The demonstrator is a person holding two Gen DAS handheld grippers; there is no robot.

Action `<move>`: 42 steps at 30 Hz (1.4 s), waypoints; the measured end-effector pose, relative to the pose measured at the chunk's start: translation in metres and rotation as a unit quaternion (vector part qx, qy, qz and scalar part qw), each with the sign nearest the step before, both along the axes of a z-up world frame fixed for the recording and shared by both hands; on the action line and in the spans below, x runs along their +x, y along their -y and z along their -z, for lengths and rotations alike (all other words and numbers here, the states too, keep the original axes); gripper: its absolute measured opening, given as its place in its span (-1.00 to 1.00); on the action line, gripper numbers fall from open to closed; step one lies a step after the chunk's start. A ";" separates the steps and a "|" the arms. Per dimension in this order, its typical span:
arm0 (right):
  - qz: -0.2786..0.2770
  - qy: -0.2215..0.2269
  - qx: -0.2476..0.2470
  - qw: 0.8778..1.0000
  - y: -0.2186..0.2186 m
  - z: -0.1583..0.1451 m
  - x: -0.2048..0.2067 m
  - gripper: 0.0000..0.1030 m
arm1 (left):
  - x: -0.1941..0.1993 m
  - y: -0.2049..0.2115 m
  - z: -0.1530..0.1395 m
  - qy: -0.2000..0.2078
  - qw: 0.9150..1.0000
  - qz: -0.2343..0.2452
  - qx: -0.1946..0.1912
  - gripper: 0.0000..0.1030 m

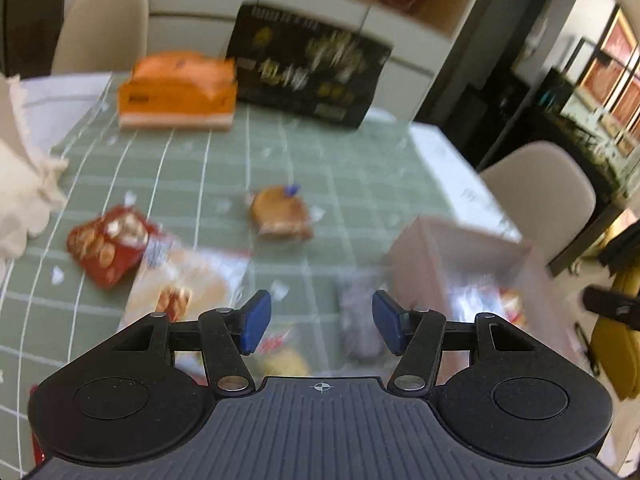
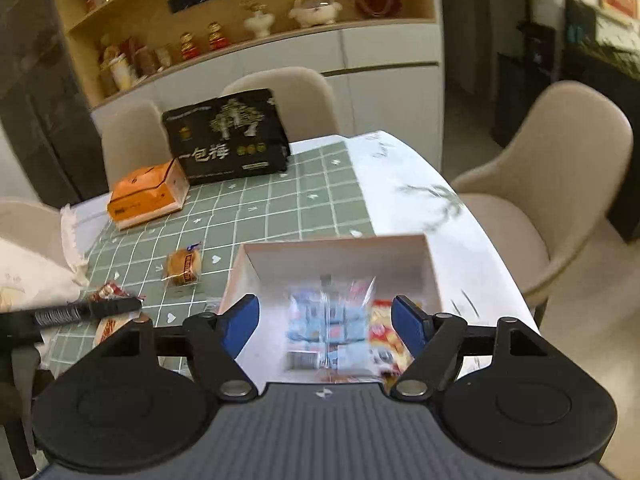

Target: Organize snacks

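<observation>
1 blue snack pack (image 2: 328, 324) lies between right claw (image 2: 325, 326) fingers.

Table (image 2: 404, 184) with green grid cloth (image 2: 280, 208): white box (image 2: 340, 256), wrapped cake (image 2: 183, 267), orange box (image 2: 144, 196), black bag (image 2: 228, 136).

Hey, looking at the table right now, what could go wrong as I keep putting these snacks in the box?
1. The blue snack pack in the white box looks blurred, maybe still dropping, so it may settle unevenly on the packets below.
2. The box sits close to the table edge; a nudge from the open right gripper might push it off.
3. The left gripper view is blurred, so its aim at the loose packets could be off.
</observation>
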State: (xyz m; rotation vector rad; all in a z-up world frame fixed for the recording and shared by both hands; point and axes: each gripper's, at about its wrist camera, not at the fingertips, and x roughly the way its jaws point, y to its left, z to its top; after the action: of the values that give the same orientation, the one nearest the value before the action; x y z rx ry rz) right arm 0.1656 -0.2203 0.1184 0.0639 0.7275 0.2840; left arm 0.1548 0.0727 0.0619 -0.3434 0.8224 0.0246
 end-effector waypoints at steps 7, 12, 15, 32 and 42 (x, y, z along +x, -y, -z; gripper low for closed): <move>-0.082 -0.046 -0.032 0.995 -0.005 0.033 -0.054 0.43 | 0.045 0.038 0.045 -0.024 0.997 0.066 0.020 0.20; -0.104 -0.068 -0.064 0.990 -0.006 0.060 -0.082 0.43 | 0.058 0.060 0.058 -0.018 0.991 0.094 0.097 0.09; -0.106 -0.071 -0.076 0.989 -0.011 0.069 -0.082 0.43 | 0.050 0.055 0.061 -0.010 0.989 0.120 0.086 -0.29; -0.161 -0.046 -0.033 0.985 -0.121 0.029 -0.014 0.55 | -0.107 -0.022 0.040 0.008 0.997 0.081 0.010 -0.64; -0.088 -0.138 -0.062 0.985 -0.255 0.076 0.141 0.59 | -0.186 -0.055 0.017 0.013 1.000 0.000 -0.027 -0.60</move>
State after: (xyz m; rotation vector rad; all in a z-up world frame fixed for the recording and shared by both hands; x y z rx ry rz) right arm 0.3066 0.0347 0.0420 -0.0809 1.0273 0.4034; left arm -0.0309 0.1277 0.0453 -0.3931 0.7982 -0.0028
